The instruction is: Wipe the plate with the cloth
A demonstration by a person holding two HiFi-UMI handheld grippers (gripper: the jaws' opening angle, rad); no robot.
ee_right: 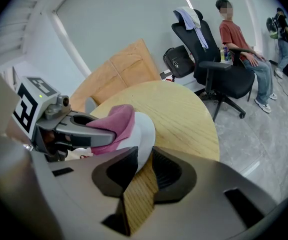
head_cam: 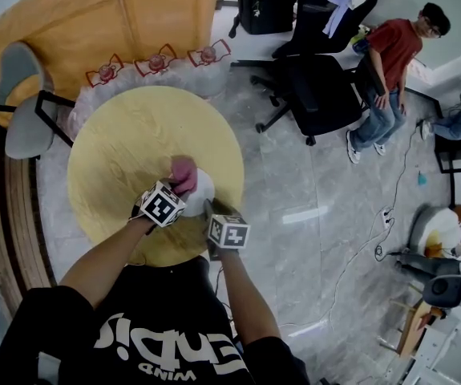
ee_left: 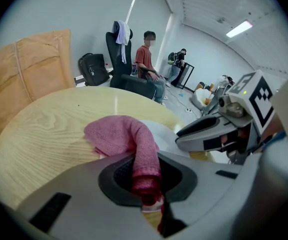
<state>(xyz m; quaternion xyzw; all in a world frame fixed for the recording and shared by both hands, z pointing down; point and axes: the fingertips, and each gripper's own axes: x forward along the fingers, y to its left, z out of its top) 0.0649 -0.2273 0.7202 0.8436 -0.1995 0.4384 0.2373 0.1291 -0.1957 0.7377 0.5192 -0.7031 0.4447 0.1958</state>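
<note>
A white plate (head_cam: 202, 189) sits near the front edge of the round wooden table (head_cam: 126, 135). A pink cloth (head_cam: 183, 173) lies bunched on the plate's left side. My left gripper (ee_left: 146, 184) is shut on one end of the cloth (ee_left: 123, 134), which drapes forward onto the plate (ee_left: 166, 134). In the head view my left gripper (head_cam: 178, 189) is at the plate's left. My right gripper (ee_right: 142, 171) is shut on the near rim of the plate (ee_right: 142, 129), just right of the cloth (ee_right: 114, 121). Both grippers stand close together.
A grey chair (head_cam: 22, 119) stands left of the table. Black office chairs (head_cam: 318, 95) and a seated person (head_cam: 386, 70) are off to the right. Several bow-tied packets (head_cam: 158, 61) lie beyond the table's far edge. Cables cross the floor at right.
</note>
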